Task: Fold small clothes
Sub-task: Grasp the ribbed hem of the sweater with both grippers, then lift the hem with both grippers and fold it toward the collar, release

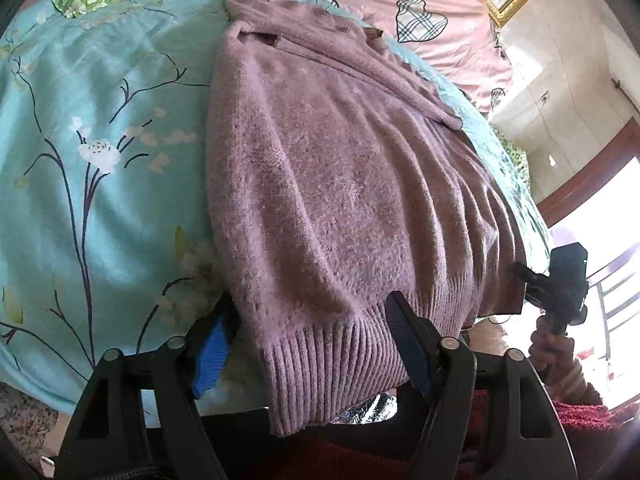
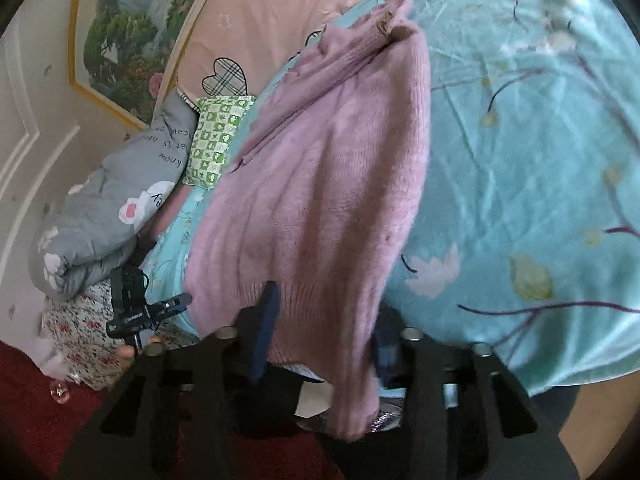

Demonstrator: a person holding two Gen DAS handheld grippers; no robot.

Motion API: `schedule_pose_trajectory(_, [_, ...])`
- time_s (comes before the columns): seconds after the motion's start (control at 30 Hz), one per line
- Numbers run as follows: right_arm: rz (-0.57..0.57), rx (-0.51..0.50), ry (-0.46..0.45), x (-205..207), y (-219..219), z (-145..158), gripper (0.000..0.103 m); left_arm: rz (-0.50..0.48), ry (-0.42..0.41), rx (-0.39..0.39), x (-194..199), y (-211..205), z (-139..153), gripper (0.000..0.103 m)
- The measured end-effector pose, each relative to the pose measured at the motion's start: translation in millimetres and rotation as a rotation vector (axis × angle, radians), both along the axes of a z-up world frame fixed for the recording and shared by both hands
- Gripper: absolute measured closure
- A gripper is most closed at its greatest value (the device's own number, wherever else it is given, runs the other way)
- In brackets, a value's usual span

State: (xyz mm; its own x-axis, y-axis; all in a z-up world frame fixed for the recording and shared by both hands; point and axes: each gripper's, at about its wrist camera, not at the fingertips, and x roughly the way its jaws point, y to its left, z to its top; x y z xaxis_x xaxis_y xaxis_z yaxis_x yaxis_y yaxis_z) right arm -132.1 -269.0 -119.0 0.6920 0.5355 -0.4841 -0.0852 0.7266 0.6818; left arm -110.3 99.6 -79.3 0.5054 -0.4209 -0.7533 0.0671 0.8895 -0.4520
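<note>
the pink sweater (image 1: 344, 184) lies lengthwise ahead of both my tools on the blue floral bedspread (image 1: 100, 140), its ribbed hem (image 1: 344, 344) nearest me and hanging a little over the bed's edge, a sleeve already laid across the far part of the body.

my left gripper (image 1: 310, 344) has its fingers spread wide, one on each side of the hem's near corner, with the knit lying between them; nothing is pinched yet. my right gripper (image 2: 324, 336) straddles the other corner of the hem the same way, jaws apart, though that view is blurred and i cannot tell whether the pads touch the wool.

i judge the step is to take the hem at both corners and carry it away from me toward the collar (image 1: 276, 38). to do it well, i should push each tool in deep enough to catch both layers of ribbing, close evenly, lift together, and keep the two sides level so the fold lands square.
</note>
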Motion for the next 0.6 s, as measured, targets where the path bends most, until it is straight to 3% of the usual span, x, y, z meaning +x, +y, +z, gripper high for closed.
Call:
schedule_pose_trajectory(0.07, [0.006, -0.014, 0.011, 2.9, 2.2, -3.7, 0.082, -0.001, -0.001, 0.019, -1.9, 4.4, -2.1, 0.067])
schedule_pose_trajectory(0.17, [-0.002, -0.004, 0.021, 2.4, -0.7, -3.6, 0.091, -0.003, 0.015, -0.012, -4.2, 13.2, -7.5, 0.094])
schedule_pose_trajectory(0.3, [-0.016, 0.020, -0.007, -11.2, -9.2, 4.0, 0.094, 0.001, -0.016, -0.019, -16.1, 18.0, -2.1, 0.099])
schedule_pose_trajectory(0.4, [-0.020, 0.083, -0.066, -26.4, -22.9, 12.3, 0.094, -0.002, -0.058, -0.068, -23.8, 23.9, 1.3, 0.099])
schedule_pose_trajectory(0.5, [-0.019, 0.086, -0.050, -21.7, -25.9, 8.5, 0.094, 0.005, -0.040, -0.109, -17.5, 27.8, -4.7, 0.099])
schedule_pose_trajectory(0.6, [0.008, 0.094, -0.063, -16.2, -19.3, 11.7, 0.094, 0.009, -0.081, -0.141, -17.8, 28.3, 7.7, 0.099])
